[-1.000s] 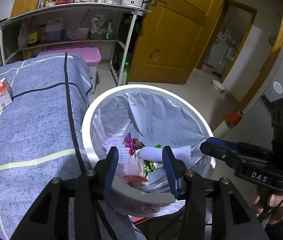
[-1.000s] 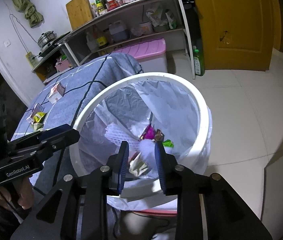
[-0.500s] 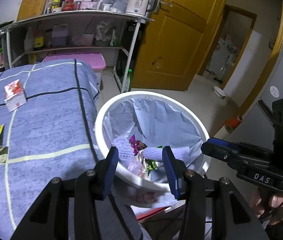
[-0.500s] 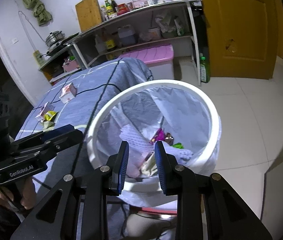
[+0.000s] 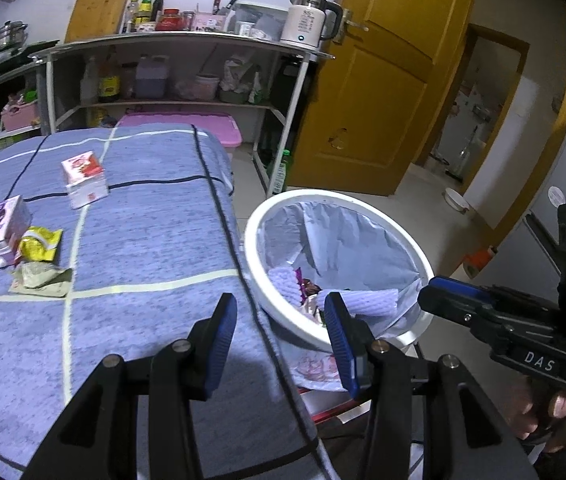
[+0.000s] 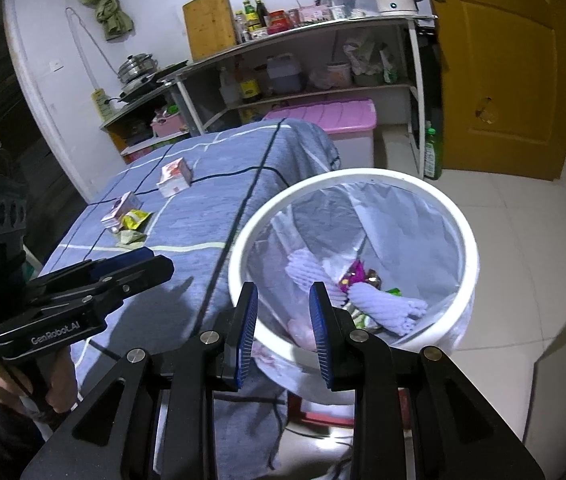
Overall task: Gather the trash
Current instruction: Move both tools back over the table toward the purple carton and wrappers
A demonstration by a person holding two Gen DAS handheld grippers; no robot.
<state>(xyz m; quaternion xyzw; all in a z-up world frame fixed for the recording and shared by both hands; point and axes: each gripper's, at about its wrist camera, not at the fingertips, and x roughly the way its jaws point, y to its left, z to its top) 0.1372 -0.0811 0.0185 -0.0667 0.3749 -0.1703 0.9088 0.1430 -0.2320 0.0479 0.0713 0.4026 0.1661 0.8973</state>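
A white bin (image 5: 335, 200) with a pale liner stands by the table's right edge, holding lavender foam netting (image 5: 371, 302) and wrappers. On the blue tablecloth (image 5: 143, 240) lie a red-and-white carton (image 5: 85, 178), a purple carton (image 5: 3, 232), a yellow wrapper (image 5: 41, 244) and a grey-green wrapper (image 5: 41, 278). My left gripper (image 5: 281, 320) is open and empty above the table edge, next to the bin rim. My right gripper (image 6: 283, 312) hangs over the bin's near rim (image 6: 471, 248), jaws narrowly apart with nothing between them. The right wrist view also shows the cartons (image 6: 175, 176) and the left gripper (image 6: 139, 268).
A metal shelf (image 5: 187, 38) at the back carries a kettle (image 5: 307, 26), bottles and a cutting board. Under it sits a pink-lidded box (image 5: 187, 124). A yellow door (image 5: 383, 80) and a green bottle (image 5: 281, 172) stand beyond the bin, on a tiled floor (image 6: 523, 240).
Both grippers have drawn back from above the bin's inside toward the table and risen a little. The bin has slid right in both views, and the table trash has come into view.
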